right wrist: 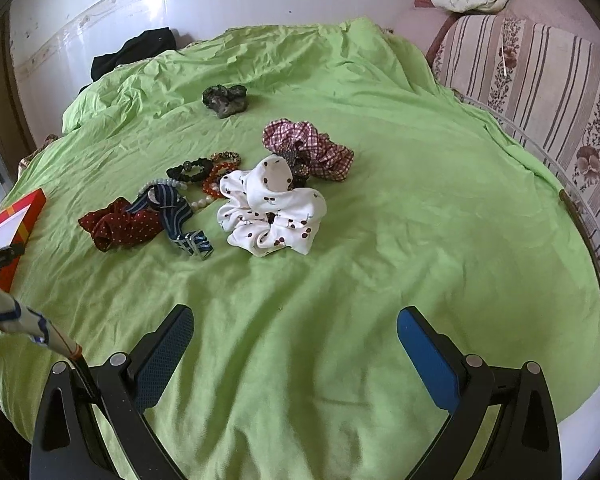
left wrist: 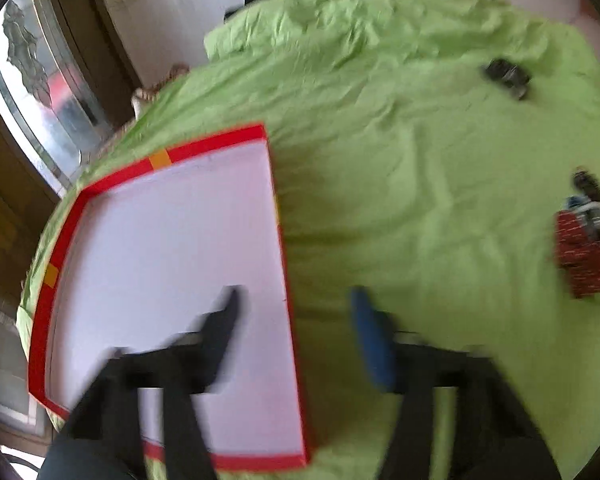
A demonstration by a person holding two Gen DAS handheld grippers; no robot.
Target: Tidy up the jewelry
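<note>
While the right gripper (right wrist: pixel 296 344) gapes empty, three big scrunchies lie at its twelve o'clock: white cherry-print scrunchie (right wrist: pixel 272 212), plaid scrunchie (right wrist: pixel 312 148), red dotted scrunchie (right wrist: pixel 120 224). Left gripper (left wrist: pixel 296 316) is parted, holding nothing, over a red-rimmed tray (left wrist: pixel 112 180).

My left wrist camera looks steeply down over its own fingers (left wrist: pixel 228 332), close above the right edge of the red-rimmed tray (left wrist: pixel 100 188), and the picture is blurred. My right wrist camera sits further right and looks down at a slant across the green sheet (right wrist: pixel 340 280) toward the white wall (right wrist: pixel 260 0). Both views share the sheet, the tray's corner (right wrist: pixel 28 208), the dark red dotted scrunchie (left wrist: pixel 584 260) (right wrist: pixel 120 224) and the dark scrunchie (left wrist: pixel 506 76) (right wrist: pixel 225 99) beyond it.
</note>
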